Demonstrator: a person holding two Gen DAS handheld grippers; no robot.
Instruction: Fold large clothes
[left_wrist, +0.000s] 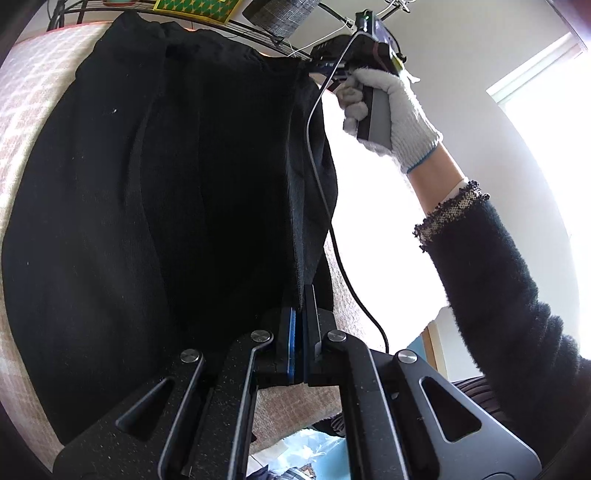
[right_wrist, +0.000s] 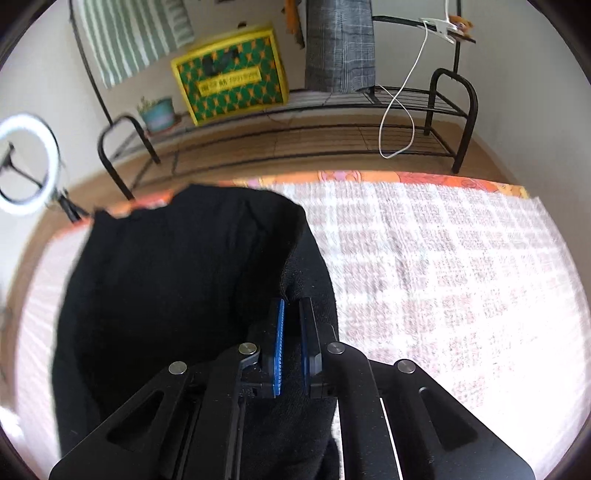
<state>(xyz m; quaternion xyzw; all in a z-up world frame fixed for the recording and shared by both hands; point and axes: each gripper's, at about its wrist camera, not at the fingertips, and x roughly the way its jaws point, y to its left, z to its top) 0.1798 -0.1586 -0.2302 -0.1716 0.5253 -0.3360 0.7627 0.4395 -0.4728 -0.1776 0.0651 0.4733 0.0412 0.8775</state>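
A large black garment (left_wrist: 147, 203) lies on a pink-and-white checked cover (left_wrist: 33, 110). In the left wrist view one long edge is lifted, and my left gripper (left_wrist: 300, 310) is shut on the near end of that edge. A white-gloved hand (left_wrist: 391, 107) holds the right tool at the edge's far end, where its tips are lost against the dark cloth. In the right wrist view the black garment (right_wrist: 166, 277) fills the left half. My right gripper (right_wrist: 291, 328) is shut on a raised fold of it, and black fabric fills the narrow slot between the blue pads (right_wrist: 279, 343).
The checked cover (right_wrist: 443, 258) stretches away bare to the right of the garment. Beyond its far edge stand a black metal rack (right_wrist: 448, 110), a yellow-and-green box (right_wrist: 229, 77), a potted plant (right_wrist: 159, 112) and a ring light (right_wrist: 26, 162). A black cable (left_wrist: 325, 184) hangs from the right tool.
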